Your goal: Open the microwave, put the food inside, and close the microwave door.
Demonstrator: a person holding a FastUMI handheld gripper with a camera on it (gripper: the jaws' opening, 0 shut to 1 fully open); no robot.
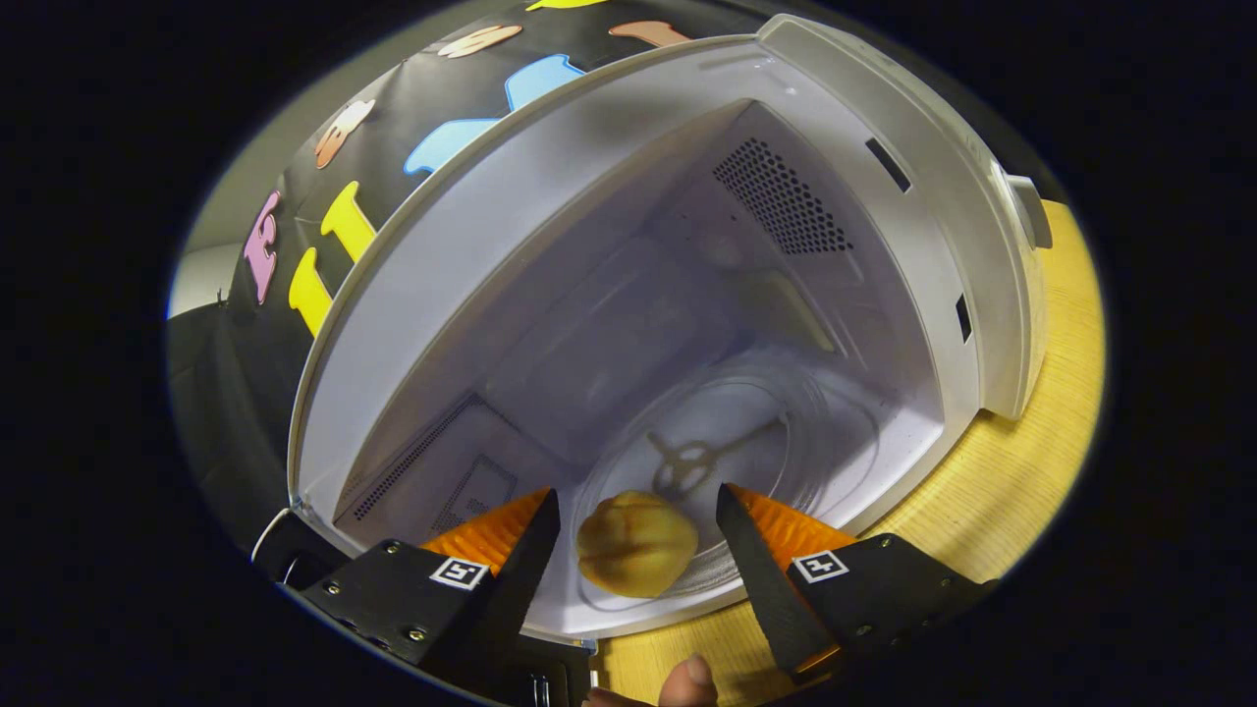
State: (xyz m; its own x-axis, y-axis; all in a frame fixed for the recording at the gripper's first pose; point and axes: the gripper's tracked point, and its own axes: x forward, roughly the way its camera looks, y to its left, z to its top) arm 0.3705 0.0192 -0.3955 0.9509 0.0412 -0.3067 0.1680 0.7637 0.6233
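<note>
The white microwave (913, 196) stands open, and I look straight into its pale cavity. A round, golden-brown bun (636, 546) rests on the near part of the glass turntable (786, 422) inside. My gripper (636, 494) is open at the mouth of the cavity. The bun lies between the two fingers with a small gap on each side, so neither pad touches it. The turntable's hub shows through the glass just beyond the bun.
The microwave sits on a light wooden table (1031, 442). Vent holes (781, 201) mark the cavity's inner wall. A dark edge (295, 560), possibly the door, shows beside the cavity's lower corner. A person's fingertip (689, 681) shows behind the fingers.
</note>
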